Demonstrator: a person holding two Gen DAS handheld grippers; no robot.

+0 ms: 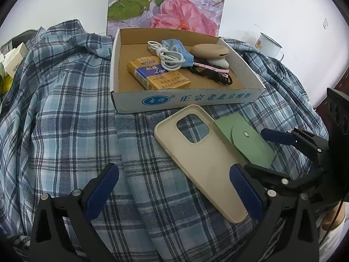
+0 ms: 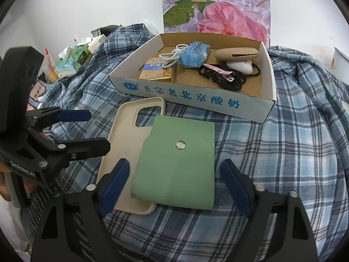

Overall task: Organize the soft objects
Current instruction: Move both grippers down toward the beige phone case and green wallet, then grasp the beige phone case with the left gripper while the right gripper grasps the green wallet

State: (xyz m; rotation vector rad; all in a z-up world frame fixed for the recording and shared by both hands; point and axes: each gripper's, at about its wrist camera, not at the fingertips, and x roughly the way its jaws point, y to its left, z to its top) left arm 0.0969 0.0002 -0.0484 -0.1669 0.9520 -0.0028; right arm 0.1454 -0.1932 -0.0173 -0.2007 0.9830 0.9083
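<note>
Both grabbers, the left gripper (image 1: 174, 193) and right gripper (image 2: 174, 185), hang wide apart and empty over the green pouch (image 2: 176, 163) (it lies on the phone case (image 1: 202, 163)), ready to lift it

Left gripper (image 1: 174, 187) tilted downward, jaws spread wide, nothing between the pads. Right gripper (image 2: 174, 183) beside it, angled down likewise, jaws apart, gripping nothing.
</note>
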